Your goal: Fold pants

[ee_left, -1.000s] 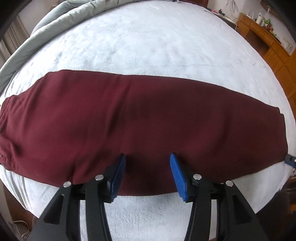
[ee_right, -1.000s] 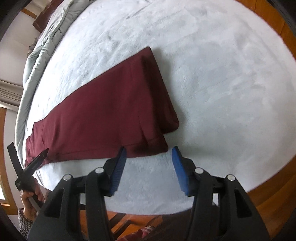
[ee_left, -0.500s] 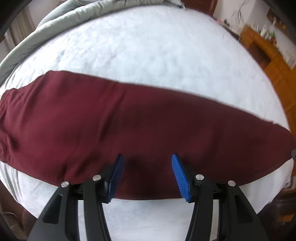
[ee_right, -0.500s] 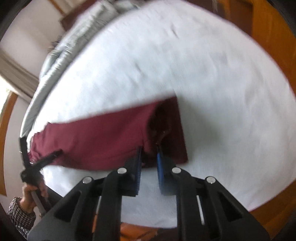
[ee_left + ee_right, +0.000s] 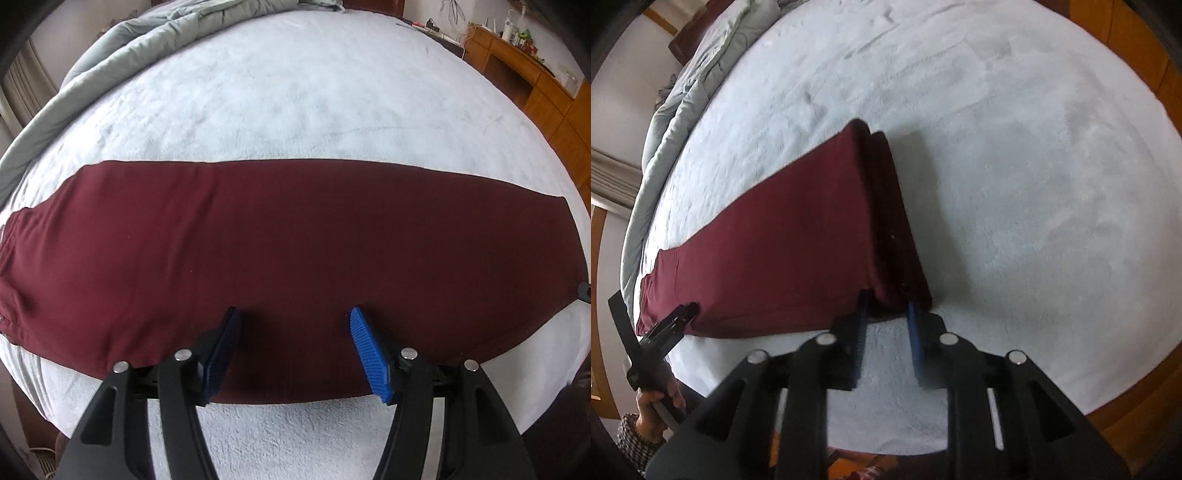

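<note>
Maroon pants (image 5: 295, 236) laid lengthwise across a bed (image 5: 295, 92), already doubled leg over leg into one long band, waistband at the left of the left wrist view and leg hems at the right; this flat, straightened layout is judged to prepare a crosswise fold that brings the hems toward the waist. Left gripper (image 5: 295, 350) poised over the near long edge at about mid-length, its blue pads (image 5: 369, 354) spread and widening, the cloth lying below them but not pinched (a position suited, by judgement, to pinning or marking the fold line). Right gripper (image 5: 886, 325) at the near hem corner, where the stacked hems (image 5: 894, 229) show as two layers; its jaws stand narrow and are opening, the corner lies between the pads, and whether they press on it cannot be told. In the right wrist view the person's hand (image 5: 653, 398), in a checked sleeve, carries the left gripper at the band's far-left edge. Surface: a pale, fleecy bed cover, soft enough to show dents and likely to drag on sliding cloth. Room, left to right: a grey duvet (image 5: 122, 48) bunched along the far left side, a curtain at the left margin, a wooden dresser (image 5: 524, 77) with small bottles and cables at the right
</note>
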`<state>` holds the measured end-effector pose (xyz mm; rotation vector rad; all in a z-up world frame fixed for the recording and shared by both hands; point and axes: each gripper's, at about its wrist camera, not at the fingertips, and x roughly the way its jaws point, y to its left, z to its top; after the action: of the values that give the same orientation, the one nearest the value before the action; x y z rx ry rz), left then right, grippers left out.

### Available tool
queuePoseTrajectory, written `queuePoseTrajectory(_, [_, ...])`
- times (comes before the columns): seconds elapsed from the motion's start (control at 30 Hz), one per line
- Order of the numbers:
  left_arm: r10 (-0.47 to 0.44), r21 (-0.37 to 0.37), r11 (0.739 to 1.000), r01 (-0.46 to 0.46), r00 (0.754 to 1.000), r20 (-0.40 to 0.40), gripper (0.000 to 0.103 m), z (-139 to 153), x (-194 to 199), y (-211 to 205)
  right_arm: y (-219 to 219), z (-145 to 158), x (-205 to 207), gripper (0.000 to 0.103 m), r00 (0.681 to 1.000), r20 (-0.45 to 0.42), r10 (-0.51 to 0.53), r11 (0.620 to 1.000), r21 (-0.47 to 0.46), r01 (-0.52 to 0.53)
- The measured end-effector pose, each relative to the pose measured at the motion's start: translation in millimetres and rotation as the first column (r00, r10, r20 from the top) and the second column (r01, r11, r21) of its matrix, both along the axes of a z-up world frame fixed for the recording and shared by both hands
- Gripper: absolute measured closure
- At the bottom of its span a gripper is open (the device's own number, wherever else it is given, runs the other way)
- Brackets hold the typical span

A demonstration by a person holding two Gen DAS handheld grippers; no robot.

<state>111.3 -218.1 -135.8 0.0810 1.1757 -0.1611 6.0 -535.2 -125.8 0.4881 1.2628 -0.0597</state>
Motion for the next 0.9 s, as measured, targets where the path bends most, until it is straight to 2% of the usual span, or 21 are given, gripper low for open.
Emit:
queuePoseTrajectory(0.1, [0.015,-0.04,0.999,-0.015,1.0,-0.002,0.04,13,3,4,-2,16,-11,0.067,0.999,0.033,-0.023,0.999,0.029,0.022])
queuePoseTrajectory(0.2, [0.014,-0.059,0.998,-0.014,1.0,0.004,0.036,24,-1,4,-11,21,-26,0.067,0.995,0.039,-0.087,0.984,0.162,0.08])
queuePoseTrajectory(0.27, [0.014,-0.074,0.997,-0.014,1.0,0.005,0.035,29,-4,3,-11,19,-33,0.067,0.994,0.037,-0.1,0.973,0.213,0.089])
queuePoseTrajectory(0.4, [-0.005,-0.05,0.999,0.006,1.0,0.006,0.03,28,-3,-2,7,7,-30,0.062,0.995,-0.003,-0.097,0.97,0.225,0.095])
queuePoseTrajectory(0.47, [-0.009,-0.04,0.999,0.009,1.0,-0.012,0.024,24,-3,-3,11,-2,-28,0.059,0.994,-0.017,-0.106,0.965,0.239,0.107])
queuePoseTrajectory(0.53, [-0.006,-0.051,0.999,0.004,0.999,-0.036,0.016,23,-1,-3,10,-6,-27,0.047,0.992,-0.023,-0.122,0.965,0.231,0.124])
queuePoseTrajectory(0.77, [-0.026,-0.048,0.999,0.023,0.997,-0.071,0.013,12,2,-12,3,-32,-16,0.041,0.981,-0.03,-0.192,0.946,0.261,0.193])
queuePoseTrajectory(0.9, [0.009,-0.096,0.995,-0.018,0.996,-0.088,0.013,7,3,-5,-5,-40,-8,0.044,0.967,-0.015,-0.256,0.915,0.32,0.247])
